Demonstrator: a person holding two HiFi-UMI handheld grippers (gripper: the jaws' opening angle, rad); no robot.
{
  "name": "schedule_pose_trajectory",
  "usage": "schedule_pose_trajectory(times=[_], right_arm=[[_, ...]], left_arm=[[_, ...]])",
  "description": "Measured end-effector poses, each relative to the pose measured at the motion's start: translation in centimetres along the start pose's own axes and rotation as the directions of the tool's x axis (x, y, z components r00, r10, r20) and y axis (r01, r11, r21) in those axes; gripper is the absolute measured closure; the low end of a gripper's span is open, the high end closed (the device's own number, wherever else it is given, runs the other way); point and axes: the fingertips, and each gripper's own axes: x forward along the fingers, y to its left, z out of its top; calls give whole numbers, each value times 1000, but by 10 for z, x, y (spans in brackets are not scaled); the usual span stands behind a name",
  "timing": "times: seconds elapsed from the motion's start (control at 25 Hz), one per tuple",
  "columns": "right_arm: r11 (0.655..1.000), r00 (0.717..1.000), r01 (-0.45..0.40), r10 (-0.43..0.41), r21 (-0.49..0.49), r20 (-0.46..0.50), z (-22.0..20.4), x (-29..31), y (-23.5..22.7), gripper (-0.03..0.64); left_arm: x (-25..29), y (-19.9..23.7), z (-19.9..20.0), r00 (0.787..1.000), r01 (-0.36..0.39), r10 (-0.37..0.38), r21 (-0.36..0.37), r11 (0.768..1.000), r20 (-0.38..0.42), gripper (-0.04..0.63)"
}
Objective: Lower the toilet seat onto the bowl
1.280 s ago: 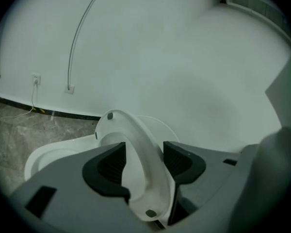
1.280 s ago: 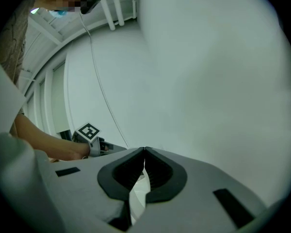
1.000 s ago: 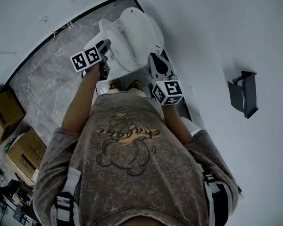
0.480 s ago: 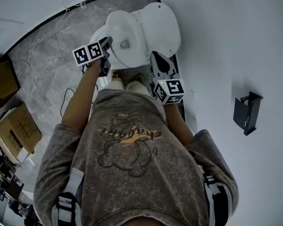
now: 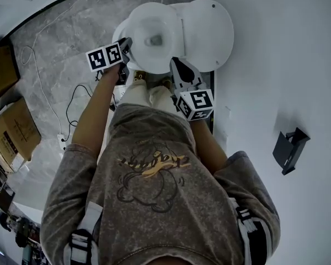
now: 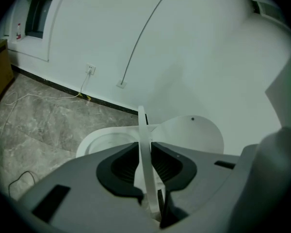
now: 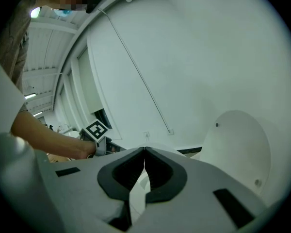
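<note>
1. As a person in a grey printed T-shirt (image 5: 154,203) stands over a white toilet, the left tongs (image 5: 126,43) clamp the toilet seat (image 6: 144,149). Its thin rim stands edge-on between jaws that have just been closing.
2. The seat rises above the bowl (image 6: 99,141), in front of the raised lid (image 5: 209,26), which stands by the white wall.
3. The right tongs (image 7: 144,150), tips together and holding nothing, hover near the bowl's right side, just below the lid.
4. Grey marbled floor (image 5: 71,32) surrounds the toilet, with cardboard boxes (image 5: 14,128) at the left of the head view and a dark wall bracket (image 5: 289,150) at the right.
</note>
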Motion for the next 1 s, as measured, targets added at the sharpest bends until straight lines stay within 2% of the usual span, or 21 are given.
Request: schedule_pose_trajectory(times=[0.44, 0.68, 1.0], right_arm=[[1000, 997, -17, 16, -6, -74, -41, 48, -7, 591], [999, 988, -33, 34, 9, -151, -80, 73, -10, 591], [997, 979, -79, 77, 0, -191, -116, 130, 0, 591]], left_arm=[[21, 97, -24, 994, -106, 106, -30, 994, -18, 495], [30, 133, -43, 988, -152, 151, -9, 988, -31, 488], [56, 189, -54, 984, -174, 172, -34, 984, -39, 483]])
